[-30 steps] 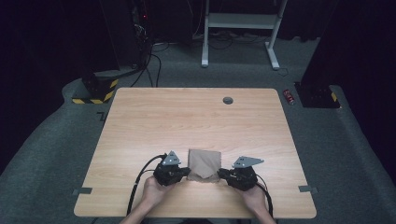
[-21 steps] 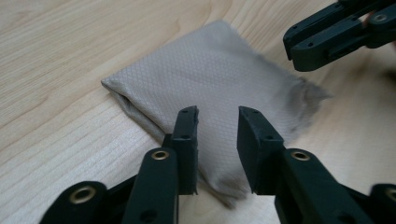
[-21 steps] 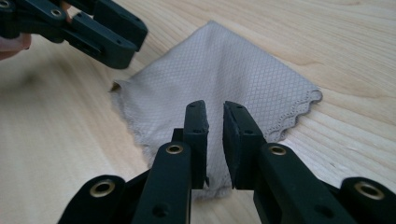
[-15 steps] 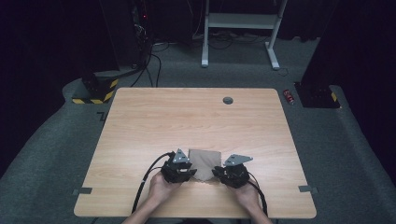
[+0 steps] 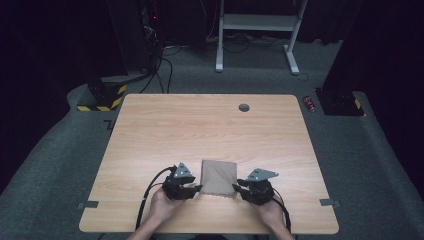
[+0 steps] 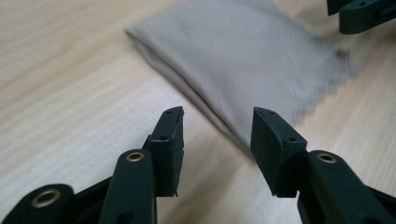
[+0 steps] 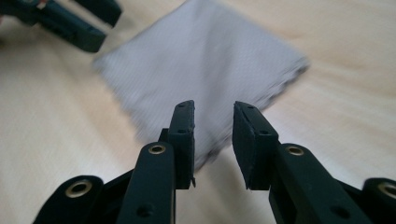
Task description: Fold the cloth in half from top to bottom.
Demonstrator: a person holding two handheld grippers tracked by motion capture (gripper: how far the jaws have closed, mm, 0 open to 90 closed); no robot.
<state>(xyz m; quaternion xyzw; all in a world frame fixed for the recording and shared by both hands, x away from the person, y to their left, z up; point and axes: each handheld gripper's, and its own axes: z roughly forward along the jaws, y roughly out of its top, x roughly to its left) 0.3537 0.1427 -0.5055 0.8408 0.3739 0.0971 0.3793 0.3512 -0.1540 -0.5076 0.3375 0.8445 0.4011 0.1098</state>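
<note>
While a person's two hands rest at the near edge of a light wooden surface (image 5: 210, 125), a folded grey-beige cloth (image 5: 218, 177) lies flat between them, close to that near edge. The left hand-held gripper (image 5: 196, 188) sits just beside the cloth's left edge, and the right hand-held gripper (image 5: 239, 186) sits just beside its right edge, both pointing inward toward the cloth.

From the left gripper view, the left hand-held gripper's jaws stand apart and have just been opening. The cloth (image 6: 243, 60) lies ahead of them, its folded edge running toward the gap, and a near corner of it reaches close to the right-hand jaw. The pads do not press on it. The other hand-held gripper's dark tips show at the top right corner of that view.

From the right gripper view, the right hand-held gripper's jaws also stand apart, with a narrower gap, and have just been opening. The cloth (image 7: 201, 74) lies ahead, its near corner reaching behind the left-hand jaw; nothing is clamped between the pads. That view is somewhat blurred.

Each hand-held gripper carries a grey three-cornered plate on top, and a black cable trails from it toward the person. Farther up the surface, a small round grey grommet (image 5: 244, 107) sits near the far edge.
</note>
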